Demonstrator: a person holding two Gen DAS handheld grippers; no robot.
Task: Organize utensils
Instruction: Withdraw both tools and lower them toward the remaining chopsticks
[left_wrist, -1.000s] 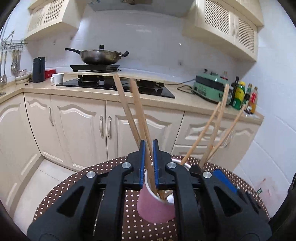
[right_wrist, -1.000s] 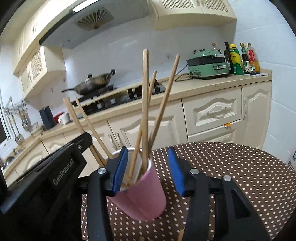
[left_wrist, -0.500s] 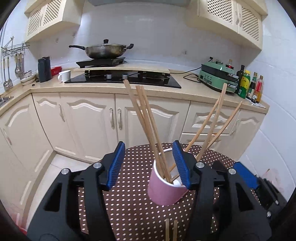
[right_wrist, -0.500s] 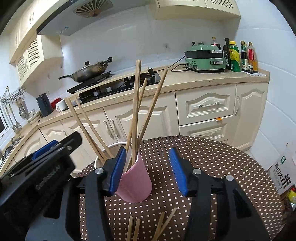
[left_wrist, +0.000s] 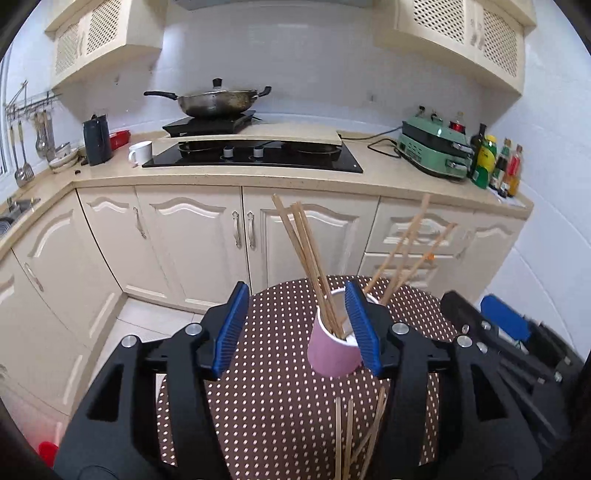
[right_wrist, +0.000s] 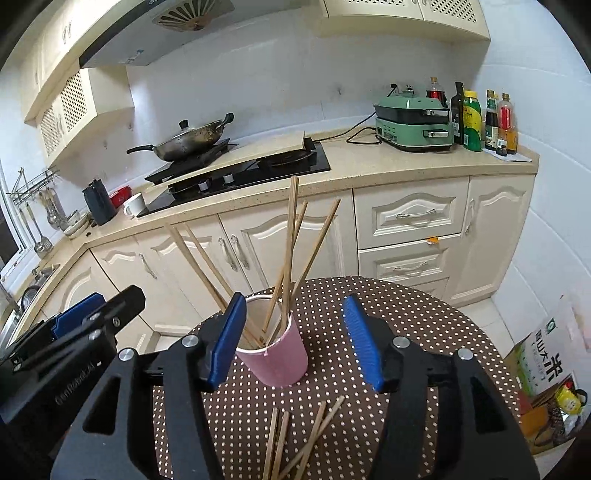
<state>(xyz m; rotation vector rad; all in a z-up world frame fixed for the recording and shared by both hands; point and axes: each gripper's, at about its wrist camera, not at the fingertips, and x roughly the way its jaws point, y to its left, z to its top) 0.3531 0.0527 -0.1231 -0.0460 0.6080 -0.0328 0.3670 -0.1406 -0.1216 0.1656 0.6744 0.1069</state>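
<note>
A pink cup (left_wrist: 334, 350) stands on a round table with a brown dotted cloth (left_wrist: 273, 387). Several wooden chopsticks (left_wrist: 306, 258) stand in the cup, leaning left and right. More loose chopsticks (left_wrist: 351, 435) lie on the cloth in front of the cup. My left gripper (left_wrist: 297, 328) is open and empty, above and just in front of the cup. In the right wrist view the cup (right_wrist: 275, 356), the standing chopsticks (right_wrist: 291, 251) and the loose chopsticks (right_wrist: 295, 439) show too. My right gripper (right_wrist: 293, 343) is open and empty, a little back from the cup.
The table stands in a kitchen with cream cabinets (left_wrist: 184, 236) behind it. A counter holds a hob (left_wrist: 255, 153), a wok (left_wrist: 214, 101), a green appliance (left_wrist: 436, 149) and bottles (left_wrist: 495, 164). A bag (right_wrist: 546, 373) lies on the floor at the right.
My left gripper opened and let go of chopsticks into the cup, then drew back and up. My right gripper also drew back. The loose chopsticks on the cloth came into view.
</note>
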